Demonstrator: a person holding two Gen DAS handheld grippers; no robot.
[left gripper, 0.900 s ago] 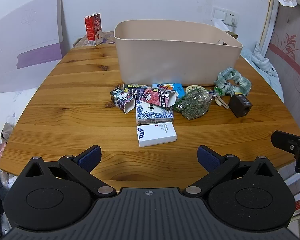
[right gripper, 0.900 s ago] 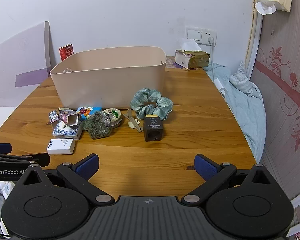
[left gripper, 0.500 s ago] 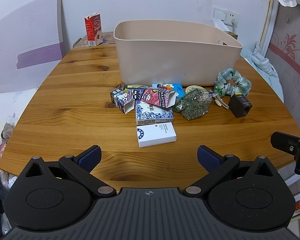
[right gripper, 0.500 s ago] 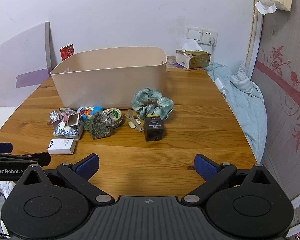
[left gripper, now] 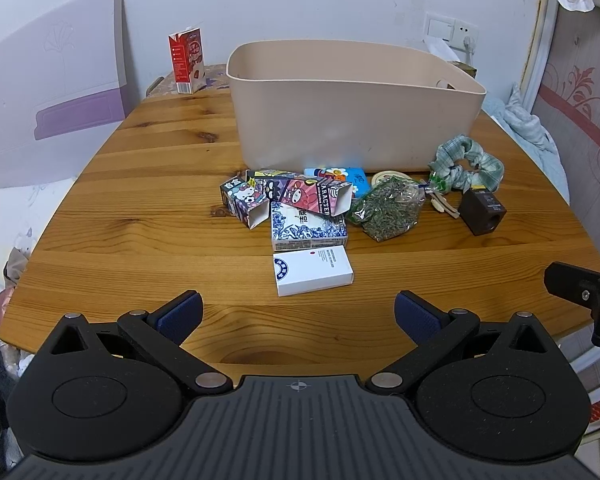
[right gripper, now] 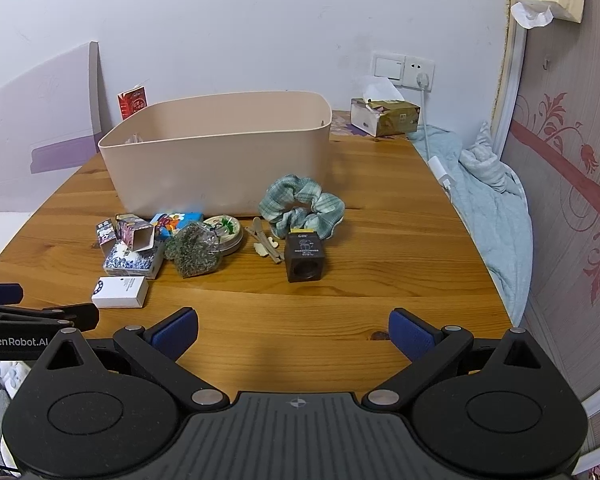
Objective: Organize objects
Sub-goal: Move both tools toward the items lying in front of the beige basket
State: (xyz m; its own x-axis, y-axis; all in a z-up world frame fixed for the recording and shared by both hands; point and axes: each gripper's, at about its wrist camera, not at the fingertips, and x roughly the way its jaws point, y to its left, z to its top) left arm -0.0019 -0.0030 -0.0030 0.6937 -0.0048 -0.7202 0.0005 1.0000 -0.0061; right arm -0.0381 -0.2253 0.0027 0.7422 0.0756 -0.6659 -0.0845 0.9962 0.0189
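Note:
A beige bin stands on the wooden table. In front of it lie a white box, a blue-patterned box, cartoon cartons, a bag of dried herbs, a round tin, a green scrunchie and a dark cube. My left gripper is open and empty, just short of the white box. My right gripper is open and empty, near the table's front edge, below the cube.
A red carton stands at the back left. A tissue box sits at the back right by a wall socket. Light blue bedding lies off the table's right edge. A white and purple panel leans at the left.
Both grippers stay open and nearly still. The right wrist view has crept very slightly, with no object moved.

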